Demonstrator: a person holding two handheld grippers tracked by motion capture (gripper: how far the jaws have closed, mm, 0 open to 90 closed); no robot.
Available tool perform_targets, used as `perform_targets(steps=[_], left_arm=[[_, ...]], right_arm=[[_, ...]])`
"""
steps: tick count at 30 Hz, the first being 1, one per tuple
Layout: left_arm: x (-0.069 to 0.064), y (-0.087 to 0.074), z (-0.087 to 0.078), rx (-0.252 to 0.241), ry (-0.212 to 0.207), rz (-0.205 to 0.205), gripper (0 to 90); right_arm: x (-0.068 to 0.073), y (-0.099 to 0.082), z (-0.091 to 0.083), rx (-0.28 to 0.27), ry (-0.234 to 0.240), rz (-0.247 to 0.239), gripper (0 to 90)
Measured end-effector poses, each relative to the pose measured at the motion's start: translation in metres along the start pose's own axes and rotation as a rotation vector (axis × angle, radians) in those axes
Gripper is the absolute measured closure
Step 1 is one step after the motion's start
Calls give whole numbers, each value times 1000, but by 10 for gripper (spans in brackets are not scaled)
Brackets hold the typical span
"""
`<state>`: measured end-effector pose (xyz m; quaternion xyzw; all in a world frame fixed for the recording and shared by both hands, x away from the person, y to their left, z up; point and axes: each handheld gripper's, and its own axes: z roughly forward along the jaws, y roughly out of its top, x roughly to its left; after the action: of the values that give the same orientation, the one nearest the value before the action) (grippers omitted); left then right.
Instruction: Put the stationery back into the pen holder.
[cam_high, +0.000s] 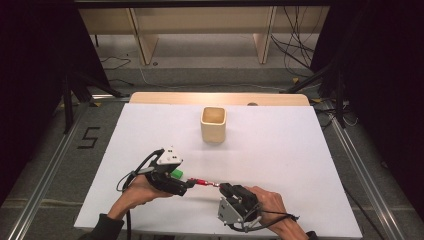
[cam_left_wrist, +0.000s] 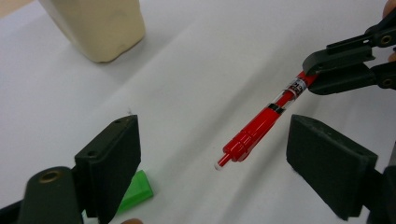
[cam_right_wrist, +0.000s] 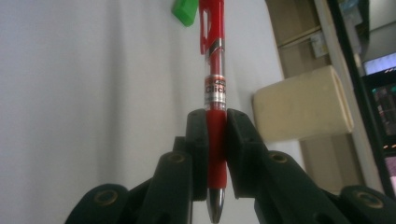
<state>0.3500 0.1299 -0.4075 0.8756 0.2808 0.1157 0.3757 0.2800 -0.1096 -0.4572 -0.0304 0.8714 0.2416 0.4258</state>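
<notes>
Things number three: one red pen (cam_right_wrist: 215, 135) (clamped), one cream cup (cam_high: 213, 125), one green block (cam_left_wrist: 136, 192).

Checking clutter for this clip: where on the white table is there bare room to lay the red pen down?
The white table is bare left and right of the beige cup, and in the band between the cup and the hands. The near middle looks crowded: the right tool holds the red pen, with the open left tool and a green eraser beside it.

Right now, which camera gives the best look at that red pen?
The right gripper view: the red pen stands close up, clamped between black jaws, label visible. The left gripper view shows its clicker end pointing between open jaws. The high view shows it small between both hand-held grippers.
</notes>
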Motion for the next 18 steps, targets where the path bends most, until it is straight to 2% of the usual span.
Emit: perform_targets(steps=[1,5,7,8,9,14,18], left_arm=[[-1,1,1,10,-4,8,173],[-4,6,5,67,-30,41,173],[-6,9,7,101,-43,61,175],[-7,11,8,112,-42,70,175],[-8,13,9,125,-46,76,175],[-12,21,11,176,-65,118,179],[-14,26,15,217,-84,137,196]], right_arm=[[1,0,0,-9,-7,-31,804],[6,1,-2,-10,-51,-95,804],[9,1,-2,-10,-60,-102,805],[9,1,-2,-9,-71,-126,804],[10,2,-2,-4,-64,-119,804],[11,3,-2,-16,-88,-183,805],[12,4,-2,-22,-102,-207,805]])
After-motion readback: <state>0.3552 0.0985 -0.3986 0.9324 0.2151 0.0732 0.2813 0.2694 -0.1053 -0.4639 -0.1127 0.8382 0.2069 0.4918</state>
